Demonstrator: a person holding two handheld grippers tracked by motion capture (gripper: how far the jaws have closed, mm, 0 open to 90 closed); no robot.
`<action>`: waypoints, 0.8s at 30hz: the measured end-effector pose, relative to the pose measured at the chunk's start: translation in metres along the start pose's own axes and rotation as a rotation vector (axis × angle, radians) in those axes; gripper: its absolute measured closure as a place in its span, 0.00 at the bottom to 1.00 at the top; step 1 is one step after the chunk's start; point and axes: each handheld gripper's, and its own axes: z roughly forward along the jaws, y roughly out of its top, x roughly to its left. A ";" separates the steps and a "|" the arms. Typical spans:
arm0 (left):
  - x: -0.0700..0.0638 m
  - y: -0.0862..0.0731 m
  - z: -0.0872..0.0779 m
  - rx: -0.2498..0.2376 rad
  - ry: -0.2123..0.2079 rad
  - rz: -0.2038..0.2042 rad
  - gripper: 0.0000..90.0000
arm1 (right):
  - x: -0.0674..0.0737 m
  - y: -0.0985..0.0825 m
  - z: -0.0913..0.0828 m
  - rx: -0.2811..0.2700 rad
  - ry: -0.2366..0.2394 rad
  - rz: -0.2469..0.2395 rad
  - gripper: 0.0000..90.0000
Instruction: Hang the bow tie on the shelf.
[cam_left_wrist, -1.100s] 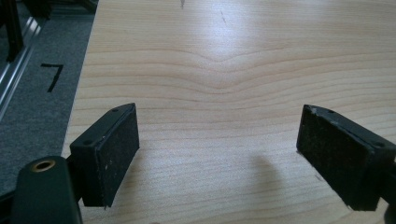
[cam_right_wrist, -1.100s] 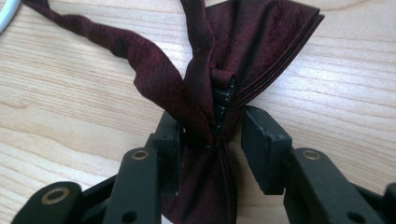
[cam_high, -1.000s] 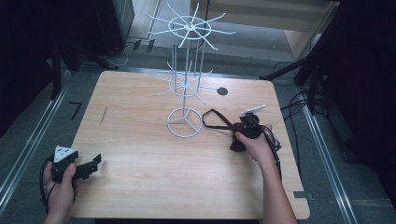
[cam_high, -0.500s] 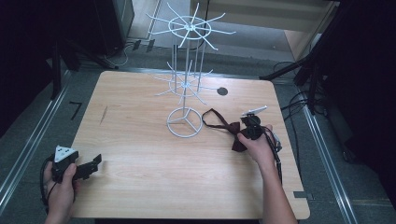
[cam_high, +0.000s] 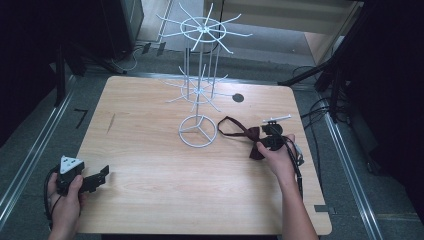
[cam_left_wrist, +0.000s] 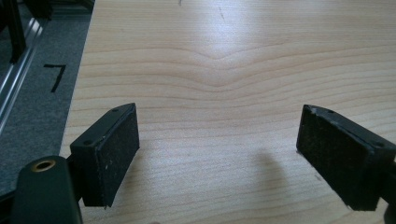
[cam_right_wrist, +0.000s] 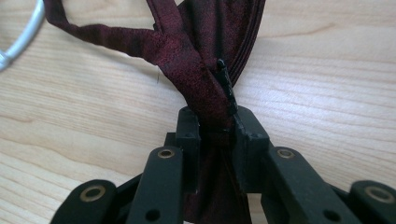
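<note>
- A pale wooden table (cam_high: 165, 200) seen from above; a person's forearms reach in from the near edge, each hand holding a black two-jaw gripper.
- The right gripper (cam_high: 267, 142) sits right of the table's centre, clenched on a dark red bow tie (cam_high: 252, 140); in the right gripper view its jaws pinch the gathered middle of the bow tie (cam_right_wrist: 201, 88), with a small black clip beside the knot.
- The tie's thin strap loops leftward across the wood, ending close beside the round base of a white wire display stand (cam_high: 198, 131); a curved piece of that white wire shows at the upper left corner of the right gripper view.
- The stand rises near the table's middle, with two tiers of spoked hooks; it stands between the two grippers.
- The left gripper (cam_high: 97, 177) rests at the near left corner, well apart from the tie; its jaws are spread wide over bare wood, with nothing between them, as the left gripper view shows.
- A small dark round hole (cam_high: 238, 98) lies in the tabletop behind the stand; cables trail on the grey floor to the right.
</note>
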 end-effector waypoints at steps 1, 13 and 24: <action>0.000 0.000 0.000 0.000 -0.003 0.000 0.16 | 0.000 0.000 -0.001 -0.008 0.003 0.004 0.84; 0.000 0.000 0.000 0.000 0.000 0.000 0.16 | -0.001 0.000 -0.012 -0.103 0.033 0.023 0.84; 0.000 0.000 0.000 0.000 -0.002 0.001 0.16 | -0.004 0.000 -0.025 -0.227 0.067 0.064 0.84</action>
